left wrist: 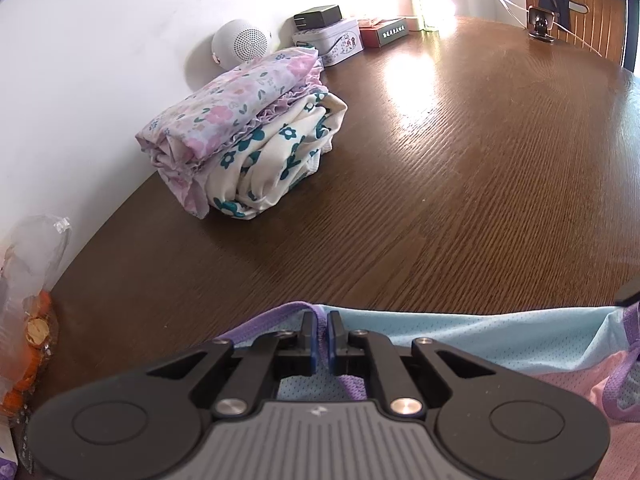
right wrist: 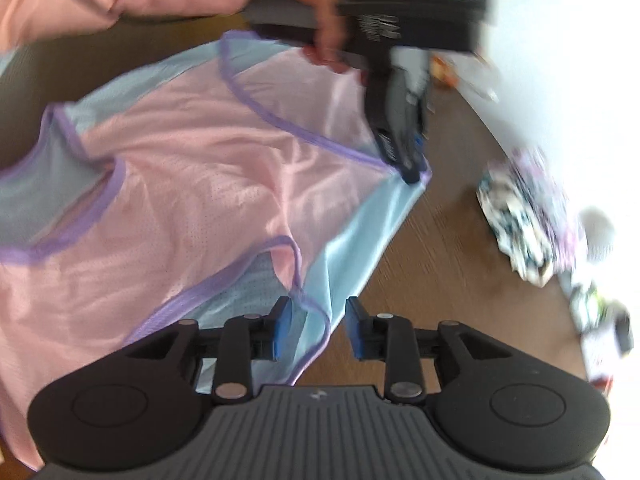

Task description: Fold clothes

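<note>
- Folding looks partly done: two folded floral garments [left wrist: 244, 136] sit stacked on the bench [left wrist: 460, 168] near the wall, well apart from the piece now in hand.
- One garment remains: a pink and blue mesh top [right wrist: 192, 184] with purple trim lies spread and rumpled on the bench, with no fold made in it yet, as far as can be judged.
- Left gripper [left wrist: 322, 334] is clamped on the top's purple-trimmed far corner, pinning it at the bench edge of the cloth.
- Right gripper [right wrist: 316, 330] stands with jaws apart; the near corner's purple strap [right wrist: 308, 304] lies between the pads, which do not press on it.
- Likely left to do: grip that corner, fold the top, then add it to the stack.
</note>
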`<state>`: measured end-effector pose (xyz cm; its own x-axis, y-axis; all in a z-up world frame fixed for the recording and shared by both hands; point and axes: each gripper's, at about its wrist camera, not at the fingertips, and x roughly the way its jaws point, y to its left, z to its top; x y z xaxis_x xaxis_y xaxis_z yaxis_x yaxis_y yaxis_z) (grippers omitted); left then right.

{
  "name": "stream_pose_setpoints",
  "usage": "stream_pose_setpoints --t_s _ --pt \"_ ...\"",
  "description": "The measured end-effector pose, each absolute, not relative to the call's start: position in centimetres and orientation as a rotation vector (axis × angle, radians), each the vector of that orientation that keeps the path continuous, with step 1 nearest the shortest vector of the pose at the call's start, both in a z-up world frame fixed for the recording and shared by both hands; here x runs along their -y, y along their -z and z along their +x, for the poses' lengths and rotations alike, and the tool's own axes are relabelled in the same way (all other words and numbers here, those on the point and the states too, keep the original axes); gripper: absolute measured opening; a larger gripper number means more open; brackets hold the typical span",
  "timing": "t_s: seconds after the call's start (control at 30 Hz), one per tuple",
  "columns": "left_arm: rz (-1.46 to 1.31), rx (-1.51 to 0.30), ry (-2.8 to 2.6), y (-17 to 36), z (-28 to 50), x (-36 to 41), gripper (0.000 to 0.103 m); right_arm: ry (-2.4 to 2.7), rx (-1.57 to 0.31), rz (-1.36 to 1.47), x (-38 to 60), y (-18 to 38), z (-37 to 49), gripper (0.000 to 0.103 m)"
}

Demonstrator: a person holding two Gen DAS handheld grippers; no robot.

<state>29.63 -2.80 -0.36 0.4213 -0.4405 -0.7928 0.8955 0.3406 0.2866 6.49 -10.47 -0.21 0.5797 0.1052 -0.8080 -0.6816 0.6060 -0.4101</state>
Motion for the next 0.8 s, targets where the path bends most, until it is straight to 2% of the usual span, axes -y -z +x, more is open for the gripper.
stream_pose_setpoints --t_s 0.07,0.1,0.13,0.3,0.4,0.47,0.5,0.67,0.8 --pt "0.806 -0.671 0.958 0.4 29.6 3.0 0.005 -0.547 -0.825 -0.855 10.0 0.6 6.7 0.027" --pt "0.806 -0.669 0.957 0.4 29.6 3.0 0.005 -0.566 -0.832 -0.879 9.7 0.7 6.8 0.014" --pt "0.805 -0.667 0.956 0.4 29.6 3.0 0.005 -0.59 -0.845 -0.885 9.5 0.7 6.7 0.005" --pt "0.794 -0.667 0.95 0.5 29.8 3.1 0.005 -0.636 -0.871 -0.964 8.3 1.0 5.6 0.004" --pt "0.79 -0.669 0.946 0.4 29.6 3.1 0.006 -0.643 -0.861 -0.949 7.9 1.0 5.4 0.008" --pt "0.785 -0.673 0.948 0.2 29.4 2.9 0.007 -0.645 -0.844 -0.902 8.0 0.2 5.3 0.024" --pt "0.78 -0.668 0.949 -0.2 29.1 2.6 0.013 -0.64 -0.834 -0.878 8.1 -0.2 5.3 0.031" --pt "0.758 -0.602 0.888 -3.4 25.9 -0.7 0.031 -0.641 -0.82 -0.729 9.1 -2.7 4.6 0.031" --pt "0.783 -0.589 0.844 -5.4 20.4 -4.0 0.031 -0.702 -0.854 -0.663 8.6 -2.6 3.9 0.03"
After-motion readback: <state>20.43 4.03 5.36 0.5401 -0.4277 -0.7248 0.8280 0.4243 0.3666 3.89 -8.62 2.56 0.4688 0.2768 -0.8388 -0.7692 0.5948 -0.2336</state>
